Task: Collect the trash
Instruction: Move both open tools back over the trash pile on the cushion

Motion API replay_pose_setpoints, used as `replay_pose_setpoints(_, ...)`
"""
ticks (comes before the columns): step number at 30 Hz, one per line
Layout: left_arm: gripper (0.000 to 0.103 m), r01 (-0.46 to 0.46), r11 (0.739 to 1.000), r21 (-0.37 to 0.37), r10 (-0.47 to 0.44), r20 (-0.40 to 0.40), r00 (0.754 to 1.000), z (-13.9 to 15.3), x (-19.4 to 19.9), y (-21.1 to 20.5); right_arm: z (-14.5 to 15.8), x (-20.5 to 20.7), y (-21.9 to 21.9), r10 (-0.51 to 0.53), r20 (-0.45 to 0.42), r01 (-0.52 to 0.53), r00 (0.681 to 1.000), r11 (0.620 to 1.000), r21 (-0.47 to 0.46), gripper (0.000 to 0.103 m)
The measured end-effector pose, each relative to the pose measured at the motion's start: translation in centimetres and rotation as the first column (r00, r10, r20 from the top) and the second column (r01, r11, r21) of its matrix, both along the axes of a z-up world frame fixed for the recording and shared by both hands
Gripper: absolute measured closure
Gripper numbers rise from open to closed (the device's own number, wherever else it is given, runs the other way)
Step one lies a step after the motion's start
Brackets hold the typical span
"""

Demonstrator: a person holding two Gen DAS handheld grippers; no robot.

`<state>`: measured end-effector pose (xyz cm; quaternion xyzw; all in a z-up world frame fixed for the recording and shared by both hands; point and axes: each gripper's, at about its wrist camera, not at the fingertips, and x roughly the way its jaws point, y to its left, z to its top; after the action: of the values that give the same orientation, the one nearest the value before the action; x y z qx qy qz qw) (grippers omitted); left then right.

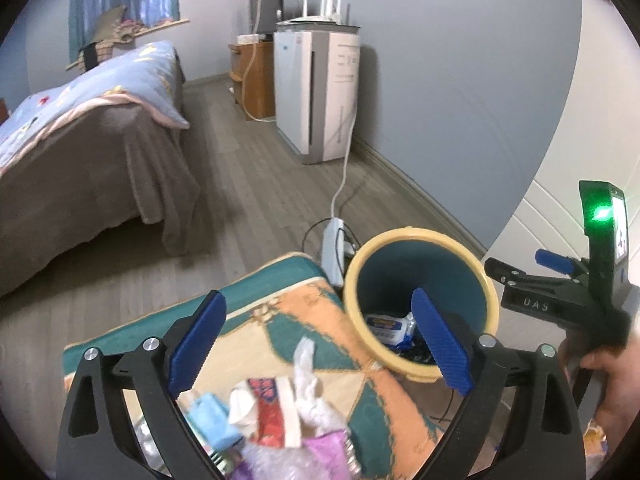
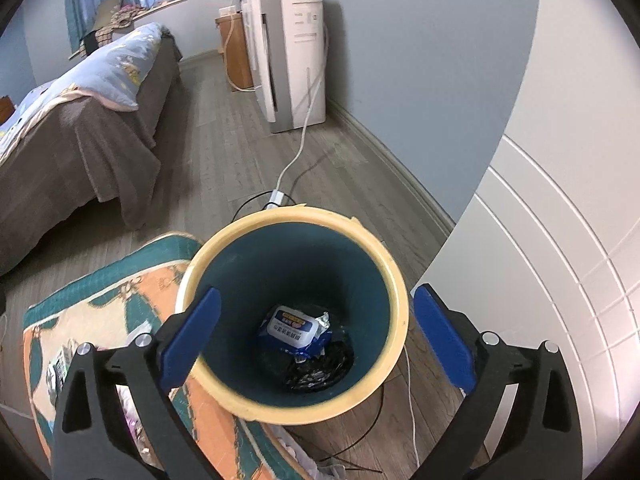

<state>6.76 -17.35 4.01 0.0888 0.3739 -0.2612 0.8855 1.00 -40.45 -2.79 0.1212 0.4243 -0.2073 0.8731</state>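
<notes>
Right claw (image 2: 316, 344) hangs directly over the mouth of the trash bin (image 2: 390, 272), blue pads spread wide, nothing between them. Below it, at the bin's bottom: one blue-and-white wipes packet (image 2: 294, 326) and one dark crumpled wrapper (image 2: 320, 372).

Left claw (image 1: 320, 344) also wide open and empty, pointed down over the patterned cushion (image 1: 372, 400). Bin sits just beyond its right pad, touching the cushion's edge. The hand (image 1: 612, 384) holding the right tool shows at the far right of the left view.

Remaining trash lies beneath and just short of the left claw: one white tissue twist (image 1: 308, 372), one red-and-white wrapper (image 1: 270, 412), one light blue packet (image 1: 212, 420), one purple wrapper (image 1: 328, 452); a clear plastic piece below them is too blurred to identify. Four countable items, possibly more out of frame.

Judgement: next pickup falls to the left claw. Best approach is to drop straight onto the topmost piece, the tissue, pinch its upright part only, and avoid snagging cushion fabric. Light scraps may cling to the pads; release well inside the rim.
</notes>
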Motion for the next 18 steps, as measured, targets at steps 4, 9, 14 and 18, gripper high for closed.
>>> replay_pose_setpoints(4,0.01,-0.046,0.999,0.01,0.046,0.001,0.999,0.4,-1.3,3.7,1.3,-0.2,1.5,0.019,0.01,-0.019,1.0,1.0,-0.006,0.007)
replay_pose_setpoints(9,0.01,-0.101,0.995,0.027,0.1,0.031,0.994,1.5,-2.8,8.5,3.6,-0.5,5.0,0.083,0.046,-0.081,0.996,0.996,-0.036,0.006)
replay_pose_setpoints(14,0.009,-0.179,0.984,-0.002,0.179,0.036,0.983,2.4,-3.8,13.1,5.5,-1.3,8.3,0.126,0.085,-0.124,0.988,0.992,-0.03,0.006)
replay_pose_setpoints(18,0.009,-0.23,0.973,-0.016,0.23,0.042,0.972,2.7,-4.7,16.3,5.9,-1.6,11.5,0.172,0.08,-0.17,0.982,0.985,-0.036,0.006)
